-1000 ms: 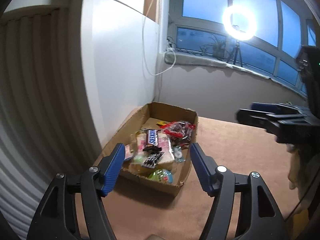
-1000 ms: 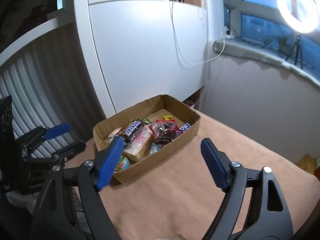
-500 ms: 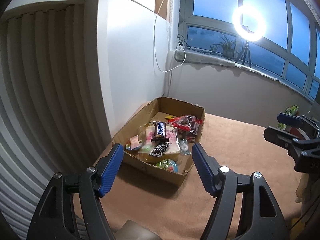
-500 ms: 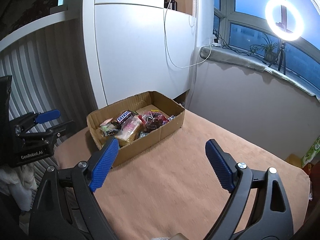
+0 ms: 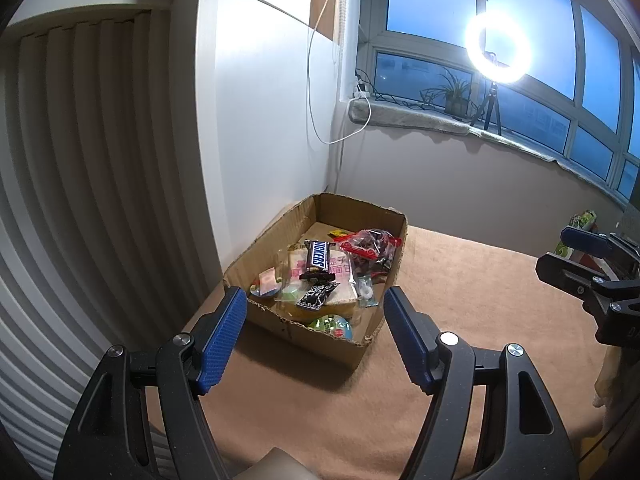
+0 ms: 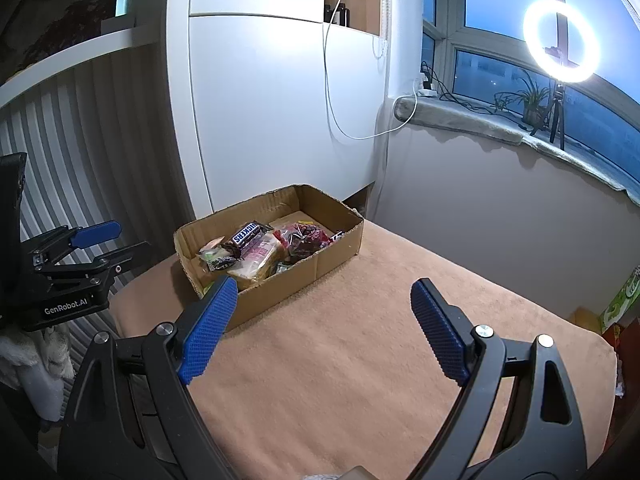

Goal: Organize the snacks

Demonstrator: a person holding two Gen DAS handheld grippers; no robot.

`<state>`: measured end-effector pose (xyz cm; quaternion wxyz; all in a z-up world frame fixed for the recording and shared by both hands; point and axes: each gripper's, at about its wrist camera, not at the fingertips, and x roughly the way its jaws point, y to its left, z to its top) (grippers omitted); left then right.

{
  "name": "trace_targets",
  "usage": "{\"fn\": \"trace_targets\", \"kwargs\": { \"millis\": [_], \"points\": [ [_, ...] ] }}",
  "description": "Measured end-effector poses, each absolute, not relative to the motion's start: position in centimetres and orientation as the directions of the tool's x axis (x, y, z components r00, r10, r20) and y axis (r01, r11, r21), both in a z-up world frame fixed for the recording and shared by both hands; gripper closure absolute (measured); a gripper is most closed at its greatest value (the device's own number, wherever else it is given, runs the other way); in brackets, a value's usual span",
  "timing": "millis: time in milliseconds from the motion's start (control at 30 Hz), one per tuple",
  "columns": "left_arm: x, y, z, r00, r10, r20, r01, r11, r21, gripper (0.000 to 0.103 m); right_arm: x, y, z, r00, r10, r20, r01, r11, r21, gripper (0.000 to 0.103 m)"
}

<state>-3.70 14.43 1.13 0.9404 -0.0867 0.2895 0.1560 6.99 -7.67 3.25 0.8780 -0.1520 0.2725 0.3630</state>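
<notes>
An open cardboard box [image 5: 360,204] [image 6: 320,264] holds several snacks: a Snickers bar [image 5: 318,258] [image 6: 248,234], a red clear bag [image 5: 370,246] [image 6: 304,236], a wrapped bread pack [image 5: 340,280] [image 6: 260,260] and a round green-blue item [image 5: 332,324]. My left gripper [image 5: 313,294] hangs open just short of the box's near wall, touching nothing. My right gripper [image 6: 323,286] is open over the tan cloth, to the right of the box and apart from it. Each gripper also shows in the other's view: the right gripper [image 5: 592,264] and the left gripper [image 6: 92,248].
The box sits at the far left corner of a table under a tan cloth [image 6: 360,360], against a white cabinet [image 6: 280,100] and a ribbed panel [image 5: 80,200]. A windowsill with a ring light [image 5: 498,48] runs behind. A green package [image 6: 624,300] lies at the right edge.
Both grippers have drawn back from the box, which looks smaller in the right wrist view. The right gripper has slid towards the right edge of the left wrist view. Both sets of jaws stand slightly wider.
</notes>
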Motion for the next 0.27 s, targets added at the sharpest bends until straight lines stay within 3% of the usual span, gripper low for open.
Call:
{"fn": "trace_targets", "kwargs": {
  "millis": [267],
  "points": [
    [-3.77, 14.35, 0.94, 0.780, 0.246, -0.575, -0.346, 0.936, -0.069, 0.032, 7.16, -8.25, 3.30, 0.593, 0.550, -0.589, -0.711, 0.700, -0.063, 0.012]
  ]
}}
